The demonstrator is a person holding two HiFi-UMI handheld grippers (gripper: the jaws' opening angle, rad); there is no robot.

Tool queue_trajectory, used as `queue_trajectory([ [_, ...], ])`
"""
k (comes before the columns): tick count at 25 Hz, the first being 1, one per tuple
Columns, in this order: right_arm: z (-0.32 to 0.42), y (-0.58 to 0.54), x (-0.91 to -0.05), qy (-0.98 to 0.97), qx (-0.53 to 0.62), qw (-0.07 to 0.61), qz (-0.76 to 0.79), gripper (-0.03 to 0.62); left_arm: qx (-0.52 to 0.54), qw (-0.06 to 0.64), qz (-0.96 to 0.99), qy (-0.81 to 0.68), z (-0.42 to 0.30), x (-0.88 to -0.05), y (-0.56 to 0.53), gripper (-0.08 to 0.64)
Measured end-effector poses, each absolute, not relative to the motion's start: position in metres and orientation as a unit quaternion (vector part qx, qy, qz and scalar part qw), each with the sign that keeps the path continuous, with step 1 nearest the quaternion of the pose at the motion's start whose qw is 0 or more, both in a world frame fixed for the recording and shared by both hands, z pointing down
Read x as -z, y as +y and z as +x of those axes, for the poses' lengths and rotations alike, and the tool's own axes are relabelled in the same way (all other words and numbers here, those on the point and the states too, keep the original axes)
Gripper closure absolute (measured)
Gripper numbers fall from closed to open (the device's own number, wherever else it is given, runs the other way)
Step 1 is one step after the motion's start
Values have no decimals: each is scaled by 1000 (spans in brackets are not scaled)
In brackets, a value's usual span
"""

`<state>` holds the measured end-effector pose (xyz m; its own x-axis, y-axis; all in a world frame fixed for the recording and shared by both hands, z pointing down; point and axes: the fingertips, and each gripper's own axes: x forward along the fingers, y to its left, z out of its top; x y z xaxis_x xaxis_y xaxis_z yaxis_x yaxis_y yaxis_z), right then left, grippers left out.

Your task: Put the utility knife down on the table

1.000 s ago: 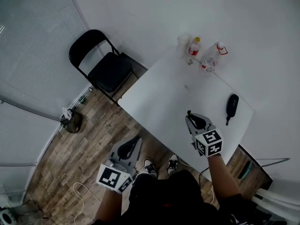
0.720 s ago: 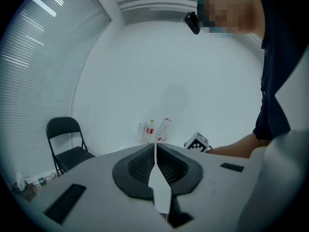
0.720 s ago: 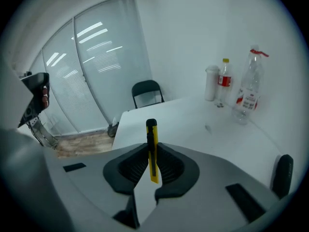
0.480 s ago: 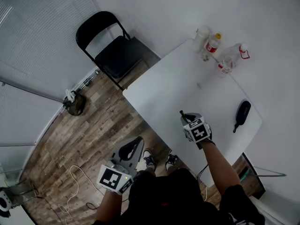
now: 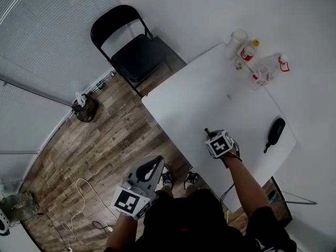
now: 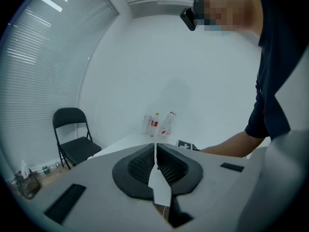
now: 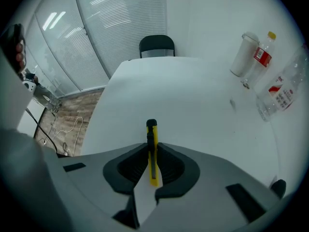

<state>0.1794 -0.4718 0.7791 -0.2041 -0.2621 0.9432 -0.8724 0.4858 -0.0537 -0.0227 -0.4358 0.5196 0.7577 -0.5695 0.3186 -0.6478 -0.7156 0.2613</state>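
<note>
A yellow and black utility knife [image 7: 152, 144] stands clamped between the jaws of my right gripper [image 7: 152, 151], its tip pointing down at the white table [image 7: 193, 105]. In the head view that right gripper [image 5: 212, 138] hangs over the near part of the table [image 5: 205, 98], the knife [image 5: 208, 133] just a dark tip beyond it. My left gripper [image 5: 149, 168] is held off the table's near left corner, over the wooden floor, shut with nothing in it. In the left gripper view its pads [image 6: 155, 161] meet.
Bottles and a white cup [image 5: 254, 54] stand at the table's far end. A black oblong object [image 5: 275, 132] lies near the right edge. A black folding chair [image 5: 134, 49] stands past the table's left side. Cables [image 5: 79, 193] trail on the floor.
My right gripper has dropped toward the table and tipped steeply downward with the knife still in it. The left gripper has sunk a little. The head camera's view has shifted.
</note>
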Motion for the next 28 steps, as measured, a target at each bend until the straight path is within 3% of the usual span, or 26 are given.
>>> queue_trajectory([
  [9, 179, -471, -781, -709, -311, 485, 406, 520, -110, 192, 919, -325, -21, -519, -428, 526],
  [12, 182, -474, -770, -713, -308, 464, 427, 468, -112, 181, 924, -319, -21, -519, -424, 526],
  [16, 179, -476, -719, -735, -293, 384, 477, 471, -110, 177, 926, -314, -23, -507, -423, 526],
  [20, 163, -469, -636, -780, -241, 279, 506, 540, -120, 166, 931, -303, -22, -493, -421, 526],
  [28, 148, -412, -481, -820, -106, 151, 542, 563, -64, 121, 953, -271, -5, -441, -406, 526],
])
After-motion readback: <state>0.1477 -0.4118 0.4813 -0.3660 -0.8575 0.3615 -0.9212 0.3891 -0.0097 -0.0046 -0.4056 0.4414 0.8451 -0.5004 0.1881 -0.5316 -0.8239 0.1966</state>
